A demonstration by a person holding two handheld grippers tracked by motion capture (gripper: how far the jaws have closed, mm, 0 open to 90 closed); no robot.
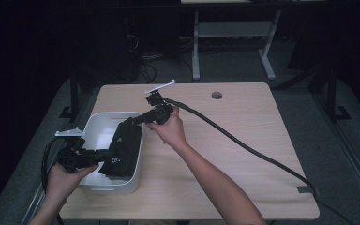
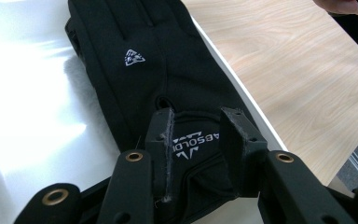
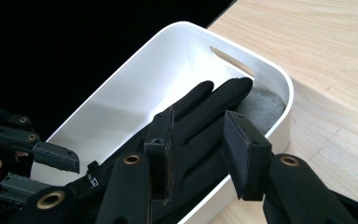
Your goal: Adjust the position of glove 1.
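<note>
Left claw [image 2: 196, 140] stands spread over the cuff of the black glove [image 2: 168, 70], low in its frame; right claw [image 3: 200, 149] stands spread above the glove's fingers. That glove already lies draped along the white bin's [image 1: 102, 123] rim, seemingly released. Withdrawing from the worktop [image 1: 243, 140] likely remains.
</note>
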